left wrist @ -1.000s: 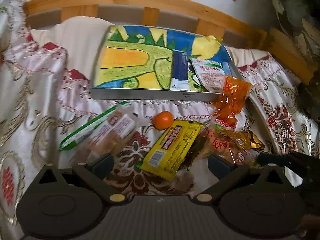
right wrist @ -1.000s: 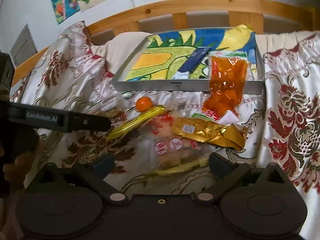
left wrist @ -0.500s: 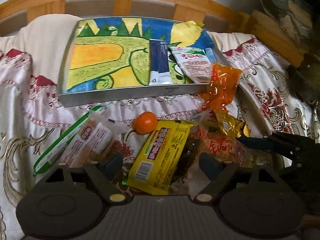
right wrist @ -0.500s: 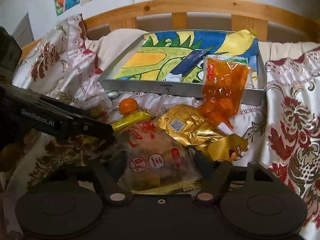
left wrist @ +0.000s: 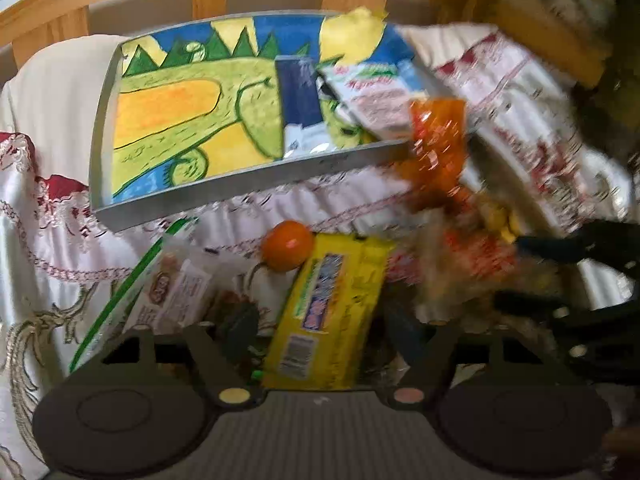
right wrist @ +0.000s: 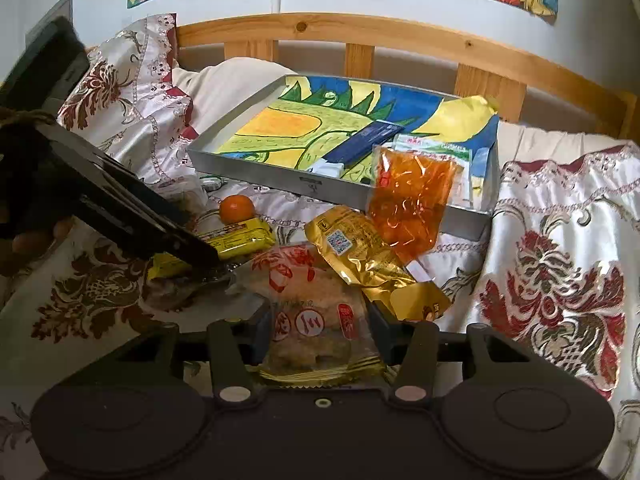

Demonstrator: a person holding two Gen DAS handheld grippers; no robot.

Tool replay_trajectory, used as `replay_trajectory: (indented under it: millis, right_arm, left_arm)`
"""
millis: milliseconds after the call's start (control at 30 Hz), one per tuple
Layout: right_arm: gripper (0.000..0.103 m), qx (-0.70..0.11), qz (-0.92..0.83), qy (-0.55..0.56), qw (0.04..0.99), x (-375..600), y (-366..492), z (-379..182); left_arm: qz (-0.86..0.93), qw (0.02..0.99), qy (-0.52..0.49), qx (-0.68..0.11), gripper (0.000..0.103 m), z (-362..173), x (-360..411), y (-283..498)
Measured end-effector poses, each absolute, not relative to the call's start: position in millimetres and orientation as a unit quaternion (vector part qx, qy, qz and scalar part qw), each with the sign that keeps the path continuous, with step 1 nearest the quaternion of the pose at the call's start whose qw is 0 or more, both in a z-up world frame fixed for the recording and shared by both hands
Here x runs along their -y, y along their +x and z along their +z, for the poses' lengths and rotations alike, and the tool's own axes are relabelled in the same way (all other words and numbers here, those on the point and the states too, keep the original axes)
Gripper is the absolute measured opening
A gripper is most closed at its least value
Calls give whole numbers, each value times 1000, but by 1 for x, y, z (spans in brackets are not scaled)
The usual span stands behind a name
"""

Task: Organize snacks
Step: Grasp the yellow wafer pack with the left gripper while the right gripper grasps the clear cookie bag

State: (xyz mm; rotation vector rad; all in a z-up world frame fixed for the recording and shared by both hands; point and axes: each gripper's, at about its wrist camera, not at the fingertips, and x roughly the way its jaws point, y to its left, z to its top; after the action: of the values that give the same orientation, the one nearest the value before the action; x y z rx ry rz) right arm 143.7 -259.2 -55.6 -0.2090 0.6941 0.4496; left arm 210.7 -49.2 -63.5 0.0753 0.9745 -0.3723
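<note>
Right gripper (right wrist: 318, 334) closing around clear pastry packet (right wrist: 316, 312) with red print — packet between fingers, pads at its edges, firm squeeze not clear. Left gripper (left wrist: 320, 332) closing too, yellow snack pack (left wrist: 332, 312) between its fingers, pads not pressing. Picture blurred. Small orange (left wrist: 287, 245) touching yellow pack's top corner. Gold foil pouch (right wrist: 360, 256) just beside pastry packet, orange jelly bag (right wrist: 408, 204) draped over front wall of grey tray (right wrist: 280, 170). Inside tray — dark blue bar (right wrist: 366, 140), white sachet (right wrist: 436, 148). All on patterned bedspread (right wrist: 560, 260).
</note>
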Motion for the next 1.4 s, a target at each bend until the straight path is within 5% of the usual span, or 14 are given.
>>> replay_trajectory:
  millis: [400, 567, 1400]
  right_arm:
    - [56, -352, 217, -83, 907, 261, 149, -60]
    - [54, -351, 217, -78, 907, 262, 150, -61]
    - [51, -274, 225, -204, 913, 231, 94, -46]
  left_arm:
    - [-171, 856, 19, -487, 70, -75, 48, 223]
    - [-170, 859, 0, -482, 58, -74, 47, 217]
    - [-105, 869, -104, -472, 54, -47, 27, 154]
